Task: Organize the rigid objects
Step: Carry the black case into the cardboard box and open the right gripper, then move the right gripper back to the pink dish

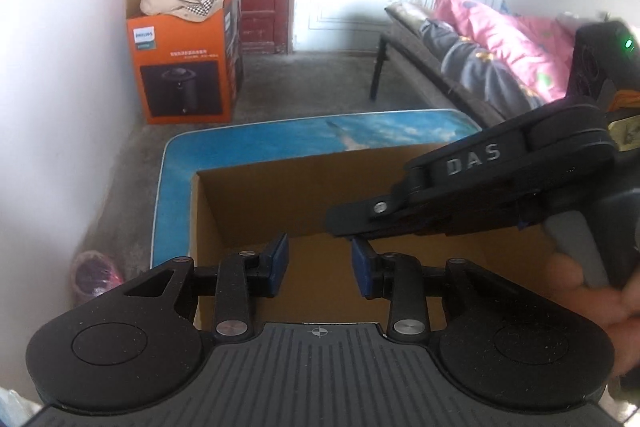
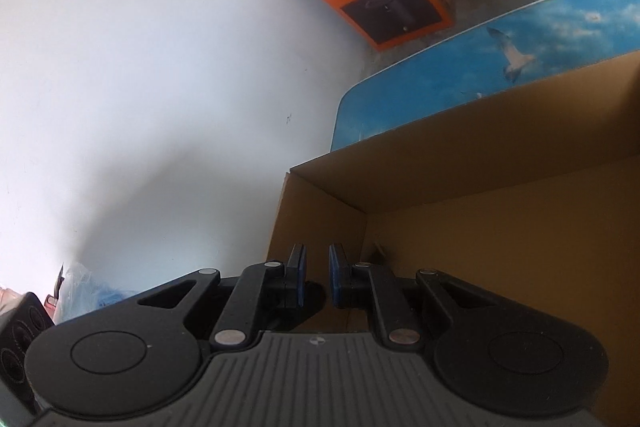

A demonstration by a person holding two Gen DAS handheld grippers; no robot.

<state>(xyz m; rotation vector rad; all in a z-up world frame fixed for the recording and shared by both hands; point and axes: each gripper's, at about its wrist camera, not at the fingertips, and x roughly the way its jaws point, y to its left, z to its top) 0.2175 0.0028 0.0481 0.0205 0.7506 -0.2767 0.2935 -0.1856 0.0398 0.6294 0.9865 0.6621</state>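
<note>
An open brown cardboard box (image 1: 256, 203) stands on a blue table (image 1: 280, 135) printed with sky and a gull. My left gripper (image 1: 319, 259) hovers over the box's near edge, its blue pads apart with nothing between them. My right gripper (image 1: 344, 223) reaches in from the right above the box, held by a person's hand (image 1: 592, 287). In the right wrist view the right gripper (image 2: 317, 267) points at the near left corner of the cardboard box (image 2: 480, 147), with only a narrow slit between its pads and nothing in it. What shows of the box floor is bare.
An orange appliance box (image 1: 184, 67) stuffed with pale cloth stands on the floor by the white wall. A couch (image 1: 440, 67) with a pink quilt (image 1: 512, 31) is at the right. A pink bin (image 1: 94, 273) sits by the table; a plastic bag (image 2: 84, 287) lies low left.
</note>
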